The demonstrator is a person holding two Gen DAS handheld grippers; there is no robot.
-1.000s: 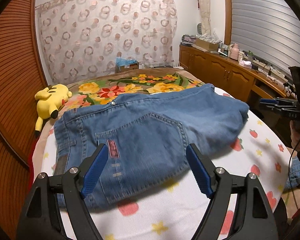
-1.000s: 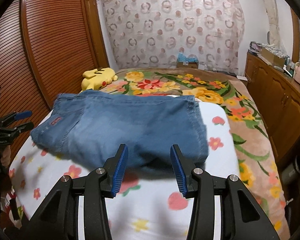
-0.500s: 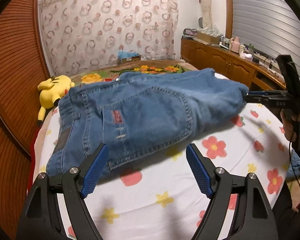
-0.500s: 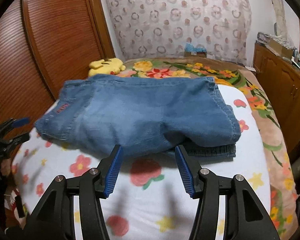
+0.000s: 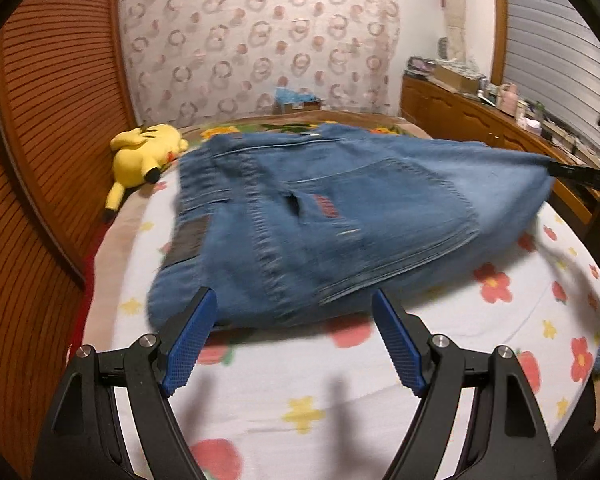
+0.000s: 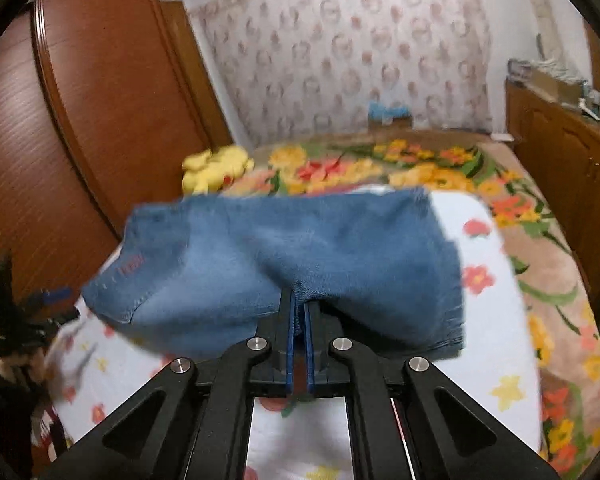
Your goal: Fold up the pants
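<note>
The folded pants [image 5: 332,216] lie on the bed [image 5: 340,392], across its near end on the white flower-print sheet, waistband toward the left edge of the bed.

The right gripper [image 6: 299,312] has its jaws closed on a pinch of denim at the near folded edge of the pants [image 6: 284,264]; the cloth rises from that edge. The left gripper [image 5: 294,344] hovers just short of the waistband corner, jaws spread wide and holding nothing.

Risks, as judged from this position:
- The pinch appears to take only part of the stack. Lifting may separate the layers and open the fold.
- A pull from one side alone may drag the bundle across the sheet and skew it.
- The yellow plush toy [image 5: 146,152] lies near the far left edge of the bed; a wide swing could catch it.
</note>
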